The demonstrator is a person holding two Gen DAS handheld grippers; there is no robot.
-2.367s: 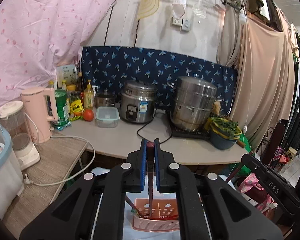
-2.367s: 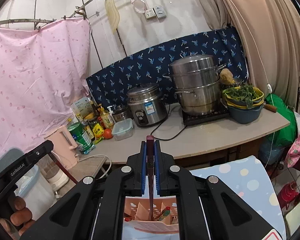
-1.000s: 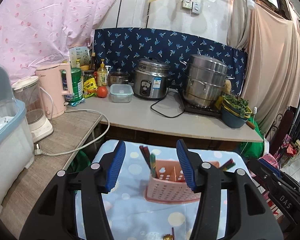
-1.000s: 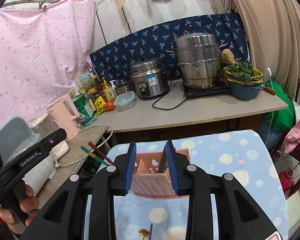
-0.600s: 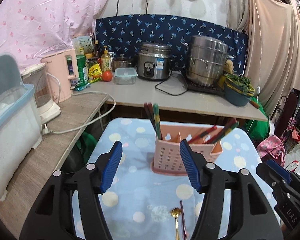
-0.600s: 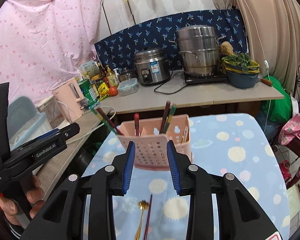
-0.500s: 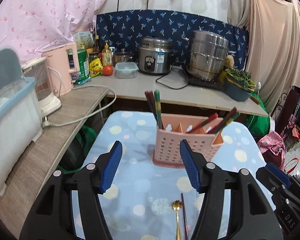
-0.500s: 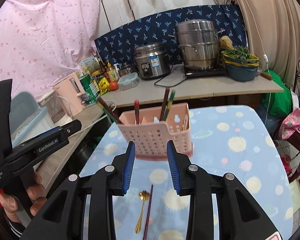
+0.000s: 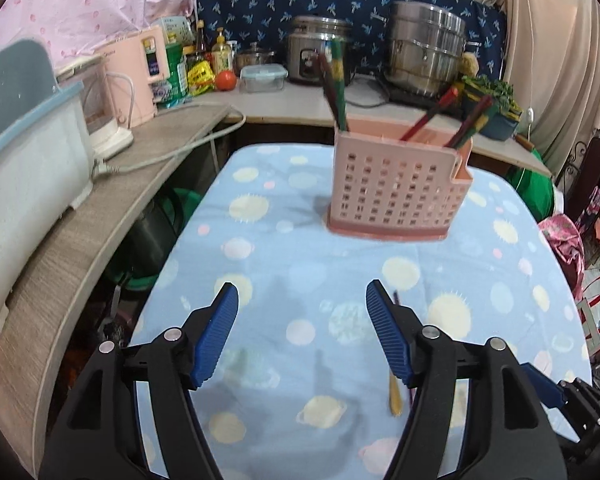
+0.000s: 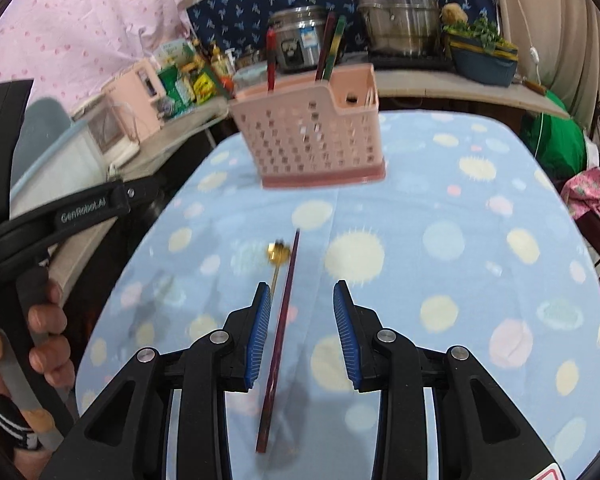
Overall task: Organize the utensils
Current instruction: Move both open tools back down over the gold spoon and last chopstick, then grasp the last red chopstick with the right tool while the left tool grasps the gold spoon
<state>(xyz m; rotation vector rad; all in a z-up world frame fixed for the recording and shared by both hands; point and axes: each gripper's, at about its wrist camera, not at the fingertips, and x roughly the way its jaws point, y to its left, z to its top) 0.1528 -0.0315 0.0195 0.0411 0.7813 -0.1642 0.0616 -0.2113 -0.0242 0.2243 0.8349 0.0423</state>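
A pink perforated utensil basket (image 9: pixel 398 192) (image 10: pixel 312 136) stands on the blue spotted tablecloth (image 9: pixel 340 264), with several chopsticks (image 9: pixel 334 80) upright in it. On the cloth in front of it lie a gold spoon (image 10: pixel 278 254) (image 9: pixel 394 394) and a dark red chopstick (image 10: pixel 280 328). My right gripper (image 10: pixel 300 328) is open above the cloth, and the red chopstick lies below the gap, near its left finger. My left gripper (image 9: pixel 302 334) hovers over bare cloth with its jaws opening and nothing between them; the spoon lies behind its right finger.
A wooden shelf (image 9: pixel 80 240) with a white and blue tub (image 9: pixel 24 152) runs along the left. Behind the table a counter (image 9: pixel 292 104) holds a pink kettle, bottles, a rice cooker and steel pots. A hand (image 10: pixel 32 344) grips the left tool's handle in the right wrist view.
Both grippers let go of chopsticks over the basket, opened, then dropped and drew back toward the near cloth. The spoon and the red chopstick came into view; the left jaws widened.
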